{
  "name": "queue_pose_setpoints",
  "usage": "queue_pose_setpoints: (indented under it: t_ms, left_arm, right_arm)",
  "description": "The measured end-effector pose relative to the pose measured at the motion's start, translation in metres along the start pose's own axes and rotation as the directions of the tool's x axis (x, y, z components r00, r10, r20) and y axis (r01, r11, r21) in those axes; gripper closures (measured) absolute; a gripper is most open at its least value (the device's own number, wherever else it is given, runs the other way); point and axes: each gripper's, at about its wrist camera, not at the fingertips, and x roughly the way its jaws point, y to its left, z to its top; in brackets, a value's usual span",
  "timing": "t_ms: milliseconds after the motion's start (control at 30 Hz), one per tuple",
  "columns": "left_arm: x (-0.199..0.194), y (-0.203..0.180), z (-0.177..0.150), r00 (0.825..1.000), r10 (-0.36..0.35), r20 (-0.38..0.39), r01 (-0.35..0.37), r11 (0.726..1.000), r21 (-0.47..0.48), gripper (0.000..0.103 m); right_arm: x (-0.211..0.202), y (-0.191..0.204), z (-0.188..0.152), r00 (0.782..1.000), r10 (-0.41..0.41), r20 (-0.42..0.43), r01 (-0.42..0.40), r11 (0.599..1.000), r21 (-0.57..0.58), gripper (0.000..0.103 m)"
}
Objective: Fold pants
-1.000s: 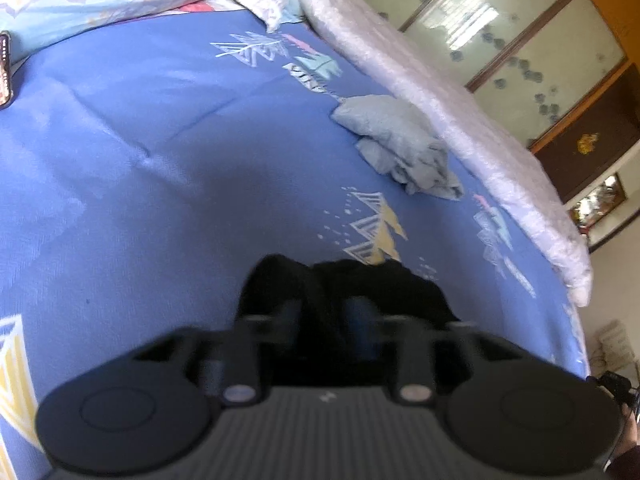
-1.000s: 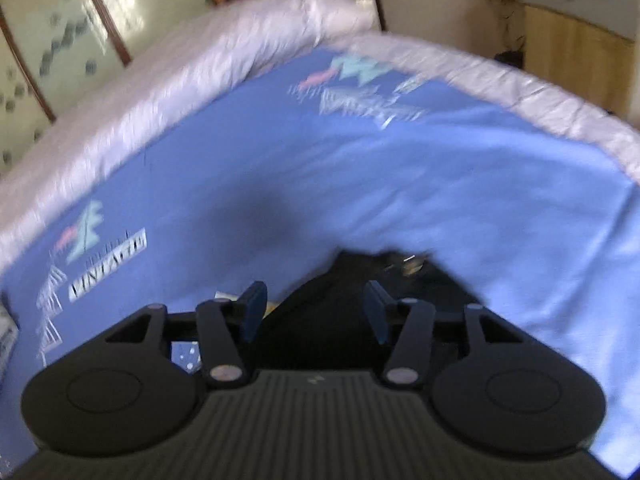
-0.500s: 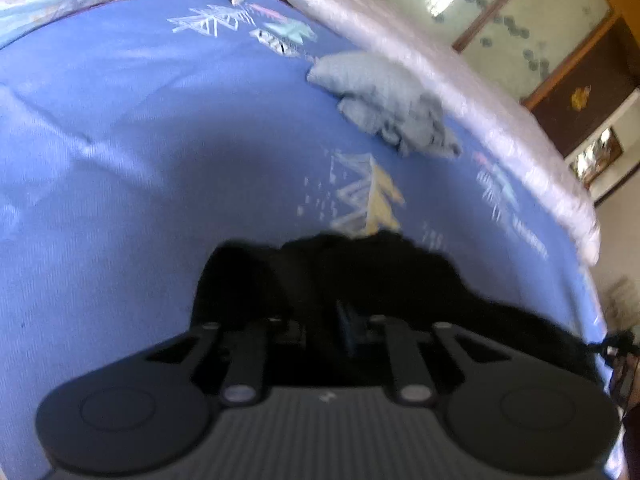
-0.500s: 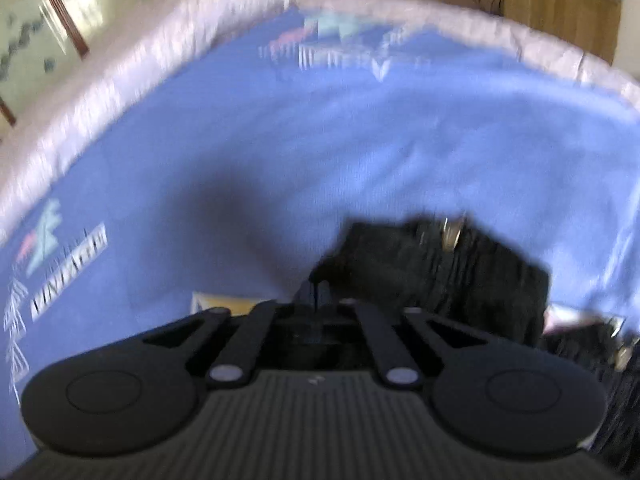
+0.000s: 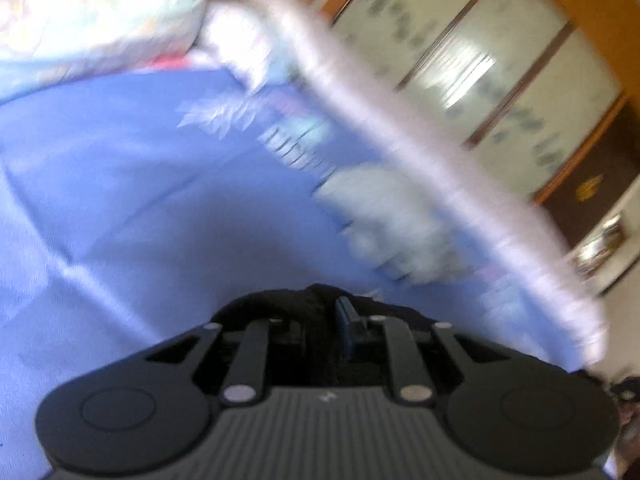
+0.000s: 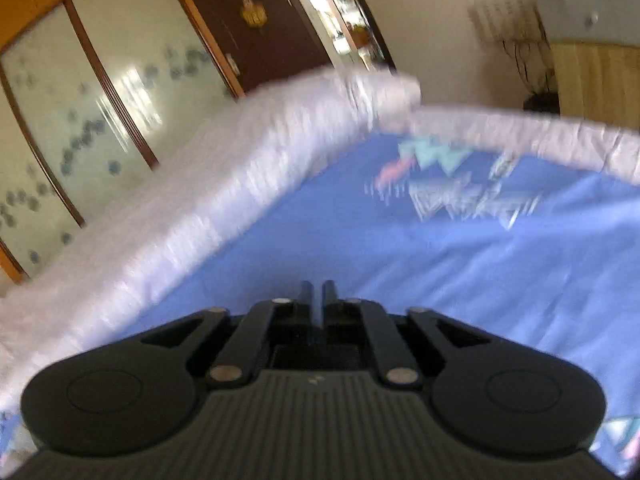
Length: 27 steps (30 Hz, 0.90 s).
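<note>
In the left wrist view my left gripper is shut on the black pants, whose fabric bunches between and just ahead of the fingers, held above the blue bedsheet. In the right wrist view my right gripper has its fingers closed together over the blue bedsheet. No black fabric shows between them or anywhere in this view, so I cannot tell whether they hold the pants. Both views are blurred by motion.
A crumpled pale grey garment lies on the sheet ahead right of the left gripper. A white quilted bed edge runs along the far side, with patterned glass doors behind. Pillows lie at the head of the bed.
Both grippers closed on the black pants and lifted. The pants, spread below both grippers half a second ago, now show only as a bunch at the left fingers and not in the right view.
</note>
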Motion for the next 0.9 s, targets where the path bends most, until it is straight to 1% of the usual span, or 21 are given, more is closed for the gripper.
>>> queue_pose_setpoints:
  t_ms: [33,67,100,133,167,200,233,267,300,367,433,500,533,600,667,700,767,800,833,867,900]
  left_arm:
    - [0.015,0.005,-0.004,0.998,0.023,-0.053,-0.023,1.000,-0.010,0.087]
    - [0.025,0.009,-0.007,0.994,0.044,-0.097,-0.047,0.999,-0.021,0.083]
    - [0.027,0.012,-0.010,0.995,0.030,-0.098,-0.033,0.999,-0.032,0.082]
    - [0.023,0.012,-0.009,0.996,0.022,-0.090,-0.025,0.999,-0.034,0.080]
    - [0.017,0.011,-0.008,0.996,0.019,-0.083,-0.021,0.999,-0.031,0.075]
    - [0.010,0.010,-0.006,0.998,0.015,-0.066,-0.017,0.999,-0.031,0.072]
    - [0.000,0.009,-0.006,0.999,0.025,-0.045,-0.026,0.999,-0.028,0.062]
    - [-0.009,0.009,-0.006,0.999,0.036,-0.023,-0.036,0.999,-0.024,0.059]
    - [-0.020,0.010,-0.007,0.999,0.044,0.000,-0.044,0.999,-0.019,0.059]
    - [-0.037,0.013,-0.009,0.999,0.048,0.022,-0.048,0.999,-0.024,0.058]
    - [-0.052,0.016,-0.013,0.999,0.046,0.029,-0.044,0.998,-0.045,0.058]
    - [-0.065,0.016,-0.014,0.998,0.050,0.041,-0.049,0.998,-0.047,0.058]
    - [-0.074,0.014,-0.016,0.996,0.064,0.058,-0.062,0.997,-0.035,0.058]
    - [-0.088,0.010,-0.014,0.992,0.082,0.093,-0.080,0.996,-0.026,0.058]
    - [-0.099,0.007,-0.010,0.991,0.064,0.118,-0.060,0.997,-0.039,0.058]
    - [-0.102,0.004,-0.008,0.991,0.051,0.127,-0.045,0.998,-0.043,0.058]
    - [-0.099,-0.004,-0.006,0.993,0.007,0.119,-0.002,0.999,-0.043,0.058]
    - [-0.095,-0.008,-0.008,0.994,-0.010,0.105,0.013,0.999,-0.034,0.058]
    - [-0.087,-0.015,-0.010,0.996,-0.021,0.086,0.022,1.000,-0.015,0.058]
    - [-0.080,-0.019,-0.013,0.997,-0.025,0.069,0.025,1.000,0.002,0.058]
    - [-0.071,-0.024,-0.017,0.998,-0.027,0.049,0.026,1.000,0.015,0.058]
  right_arm:
    - [0.017,-0.002,-0.010,0.997,0.001,-0.076,0.000,1.000,0.015,0.044]
    - [0.027,-0.005,-0.020,0.991,-0.014,-0.133,0.018,0.999,0.030,0.046]
    - [0.029,-0.007,-0.028,0.990,-0.024,-0.140,0.031,0.999,0.043,0.046]
    - [0.025,-0.011,-0.031,0.992,-0.007,-0.128,0.015,0.998,0.058,0.046]
    - [0.021,-0.018,-0.030,0.994,0.017,-0.111,-0.008,0.997,0.075,0.046]
    - [0.018,-0.026,-0.027,0.995,0.023,-0.100,-0.014,0.996,0.088,0.046]
    - [0.013,-0.038,-0.022,0.996,0.011,-0.089,-0.001,0.995,0.103,0.046]
    - [0.013,-0.044,-0.017,0.996,0.001,-0.086,0.009,0.993,0.118,0.046]
    - [0.012,-0.055,-0.013,0.996,0.002,-0.093,0.012,0.990,0.144,0.046]
    - [0.008,-0.075,-0.009,0.991,0.034,-0.127,-0.006,0.977,0.211,0.047]
    - [0.005,-0.081,-0.011,0.989,0.052,-0.135,-0.020,0.972,0.233,0.047]
    - [0.010,-0.072,-0.016,0.986,0.057,-0.156,-0.025,0.979,0.203,0.047]
    - [0.009,-0.063,-0.021,0.984,0.064,-0.168,-0.031,0.981,0.190,0.047]
    - [0.024,-0.050,-0.026,0.975,0.093,-0.201,-0.059,0.984,0.168,0.047]
    - [0.038,-0.040,-0.034,0.967,0.101,-0.234,-0.070,0.988,0.136,0.047]
    - [0.047,-0.035,-0.038,0.964,0.094,-0.250,-0.066,0.991,0.115,0.051]
    - [0.057,-0.027,-0.046,0.966,0.084,-0.246,-0.072,0.996,0.059,0.078]
    - [0.060,-0.022,-0.048,0.963,0.077,-0.259,-0.072,0.997,0.029,0.094]
    - [0.061,-0.020,-0.049,0.957,0.079,-0.279,-0.071,0.997,0.038,0.095]
    - [0.054,-0.020,-0.046,0.962,0.081,-0.261,-0.068,0.996,0.058,0.095]
    - [0.043,-0.020,-0.041,0.973,0.092,-0.214,-0.077,0.994,0.080,0.095]
